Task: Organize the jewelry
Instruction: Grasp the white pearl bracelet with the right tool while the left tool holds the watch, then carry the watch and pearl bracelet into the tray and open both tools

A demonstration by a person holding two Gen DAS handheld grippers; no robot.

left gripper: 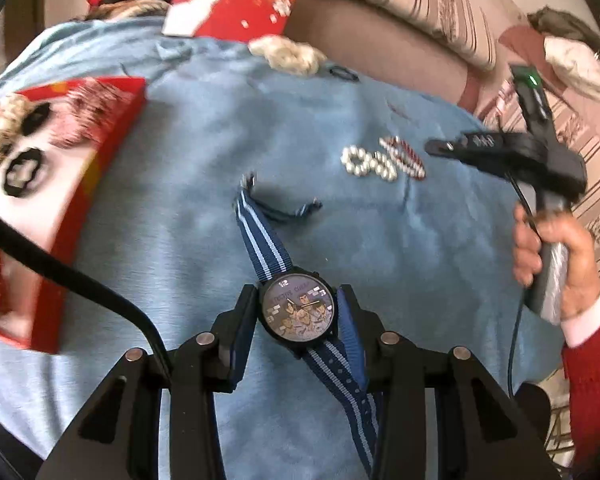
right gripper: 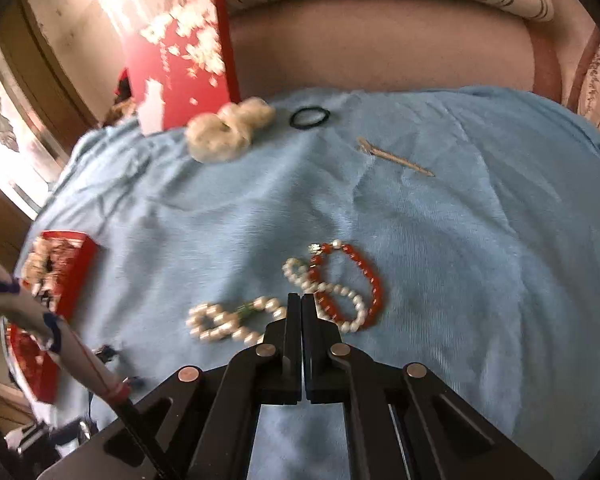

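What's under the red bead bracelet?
Under the red bead bracelet is the blue cloth, and a white pearl bracelet crosses it. Which lies on top is unclear.

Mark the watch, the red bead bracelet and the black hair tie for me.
watch (left gripper: 298,307): left wrist view, on its dial.
red bead bracelet (right gripper: 374,280): right wrist view, on its right-hand curve of beads.
black hair tie (right gripper: 309,117): right wrist view, on its band.

Both grippers black plastic w/ silver rivets: left gripper (left gripper: 298,300), right gripper (right gripper: 302,300); red knit sleeve (left gripper: 592,392), white cuff.

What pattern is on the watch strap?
Navy with pale blue stripes, on the watch strap; clearest in the left wrist view.
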